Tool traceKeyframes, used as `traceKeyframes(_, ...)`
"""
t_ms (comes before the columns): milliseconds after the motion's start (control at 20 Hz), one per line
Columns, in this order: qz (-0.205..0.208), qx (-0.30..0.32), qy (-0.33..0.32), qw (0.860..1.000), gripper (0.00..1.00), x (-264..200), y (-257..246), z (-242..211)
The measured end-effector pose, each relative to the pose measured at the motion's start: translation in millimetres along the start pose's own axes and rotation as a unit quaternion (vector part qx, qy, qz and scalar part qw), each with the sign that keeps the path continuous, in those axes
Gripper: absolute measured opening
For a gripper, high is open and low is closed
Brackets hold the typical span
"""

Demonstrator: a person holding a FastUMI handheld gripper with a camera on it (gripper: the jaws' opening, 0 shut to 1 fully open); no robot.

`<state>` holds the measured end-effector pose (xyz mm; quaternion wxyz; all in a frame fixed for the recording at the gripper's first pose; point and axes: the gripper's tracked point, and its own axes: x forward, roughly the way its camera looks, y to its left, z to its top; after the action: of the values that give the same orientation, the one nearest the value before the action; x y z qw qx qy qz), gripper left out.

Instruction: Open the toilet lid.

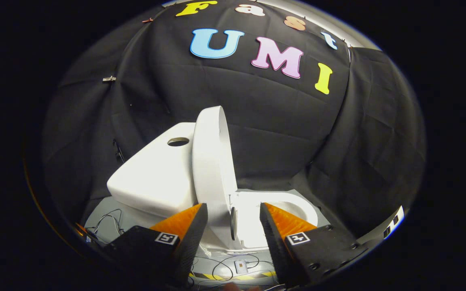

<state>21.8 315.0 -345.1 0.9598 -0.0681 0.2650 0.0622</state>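
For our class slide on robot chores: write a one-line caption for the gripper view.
Toilet lid raised upright against the tank, bowl exposed; gripper fingers open, just short of the toilet.

Raised lid point(212, 169) between tank point(156, 178) and bowl point(285, 206)

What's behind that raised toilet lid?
The white tank stands right behind the upright lid, with a round hole in its top. The lid hides the tank's near side. The open fingers straddle the lid's lower edge without pressing it.
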Motion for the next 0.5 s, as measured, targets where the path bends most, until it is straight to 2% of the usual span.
traceKeyframes(100, 0.001, 0.002, -0.01, 1.0, 0.83, -5.3, -4.4, 7.0)
traceKeyframes(200, 0.003, 0.011, -0.022, 1.0, 0.89, -14.9, -8.3, 19.0)
traceKeyframes(500, 0.028, 0.025, -0.063, 0.997, 0.91, -49.0, -27.2, 70.2)
